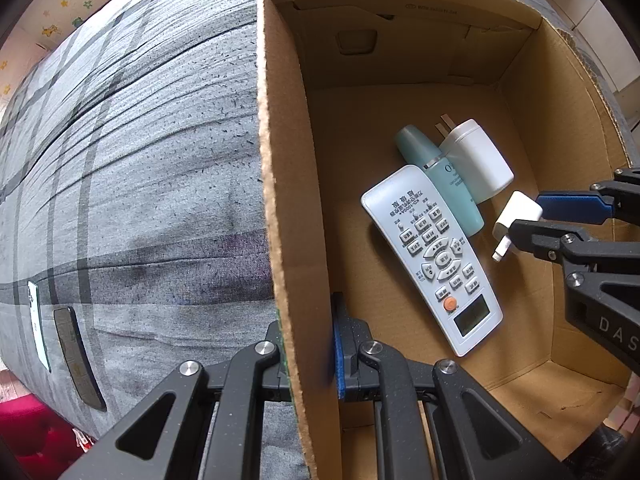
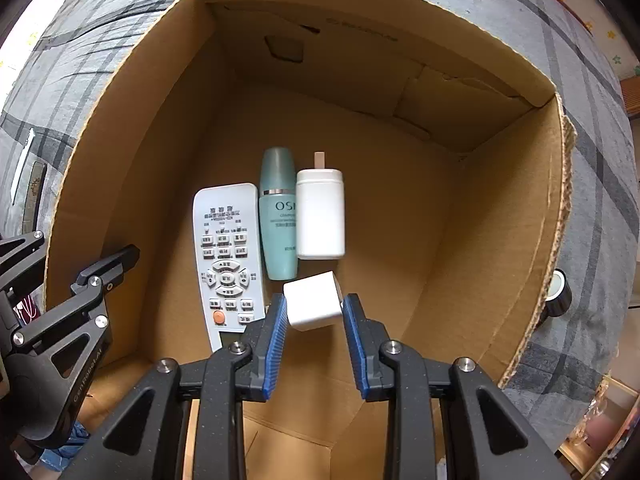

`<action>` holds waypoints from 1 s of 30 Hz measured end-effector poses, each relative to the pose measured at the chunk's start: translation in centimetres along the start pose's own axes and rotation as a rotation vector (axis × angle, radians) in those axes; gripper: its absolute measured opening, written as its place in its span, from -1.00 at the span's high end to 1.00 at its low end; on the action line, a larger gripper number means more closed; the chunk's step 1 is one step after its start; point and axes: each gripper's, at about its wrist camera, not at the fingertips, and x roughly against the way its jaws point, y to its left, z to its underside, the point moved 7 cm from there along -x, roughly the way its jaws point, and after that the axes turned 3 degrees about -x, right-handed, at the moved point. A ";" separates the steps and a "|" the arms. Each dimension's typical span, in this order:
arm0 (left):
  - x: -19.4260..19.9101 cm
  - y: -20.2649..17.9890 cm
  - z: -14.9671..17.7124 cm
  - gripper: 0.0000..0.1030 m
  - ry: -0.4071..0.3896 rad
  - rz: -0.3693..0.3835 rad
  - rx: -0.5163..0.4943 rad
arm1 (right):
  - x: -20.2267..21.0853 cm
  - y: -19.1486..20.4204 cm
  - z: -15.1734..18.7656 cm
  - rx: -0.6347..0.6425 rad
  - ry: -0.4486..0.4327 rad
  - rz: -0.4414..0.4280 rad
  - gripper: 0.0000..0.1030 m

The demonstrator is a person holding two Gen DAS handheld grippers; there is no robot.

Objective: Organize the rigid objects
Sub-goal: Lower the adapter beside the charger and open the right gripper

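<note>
The right gripper [image 2: 314, 312] is inside the box [image 2: 500, 208], its fingers [image 2: 276, 332] grasping a white charger [image 2: 314, 305] above the box floor. Just beyond the fingers lie a remote [image 2: 228, 256], a teal bottle [image 2: 278, 220] and a white jar [image 2: 320, 216], side by side. The left gripper [image 1: 310, 344] is clenched on the box wall.

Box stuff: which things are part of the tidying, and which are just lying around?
Part of the job:
box
charger, held by right gripper
remote
teal bottle
white jar
left gripper, clamping the box wall

Just lying about:
bedspread
black tape roll
two phones
</note>
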 end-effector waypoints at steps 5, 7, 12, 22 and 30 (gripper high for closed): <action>0.0 0.0 0.0 0.76 0.000 0.000 0.001 | 0.1 0.2 -0.3 0.001 -0.003 -0.011 0.38; 0.0 0.0 0.0 0.76 0.000 0.001 0.001 | 0.3 0.2 -0.4 0.000 -0.005 -0.026 0.38; 0.0 0.0 0.0 0.76 0.003 0.000 0.000 | 1.1 0.6 -0.8 0.010 -0.029 -0.039 0.32; 0.0 0.1 0.0 0.76 0.002 0.001 -0.001 | 4.0 0.3 -0.8 -0.012 -0.085 -0.054 0.20; 0.2 0.2 0.1 0.76 0.000 0.008 -0.001 | 8.0 -1.2 -0.8 -0.059 -0.148 -0.060 -0.13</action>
